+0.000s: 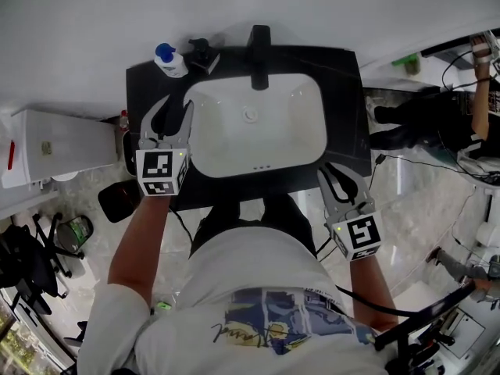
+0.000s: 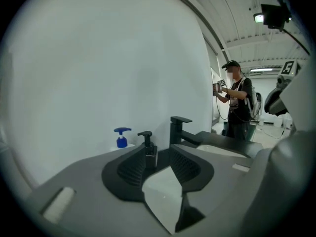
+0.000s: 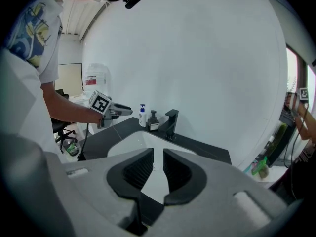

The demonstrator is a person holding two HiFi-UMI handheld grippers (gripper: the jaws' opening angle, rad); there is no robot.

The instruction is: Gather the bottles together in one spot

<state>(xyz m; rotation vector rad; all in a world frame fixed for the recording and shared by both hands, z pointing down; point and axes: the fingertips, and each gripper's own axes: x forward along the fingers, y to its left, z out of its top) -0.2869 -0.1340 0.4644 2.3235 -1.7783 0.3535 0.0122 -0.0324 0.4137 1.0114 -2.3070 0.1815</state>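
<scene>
A white bottle with a blue pump and a black pump dispenser stand side by side at the back left corner of the black counter, left of the black faucet. My left gripper hovers over the counter's left side, short of both bottles, open with nothing between its jaws. In the left gripper view the black dispenser shows beyond the gap of the gripper, and the blue pump bottle is to its left. My right gripper is at the counter's front right, open by a narrow gap and empty.
A white sink basin fills the middle of the counter. A white cabinet stands left of the counter, with a small red-capped thing by the counter's left edge. A person stands far off to the right.
</scene>
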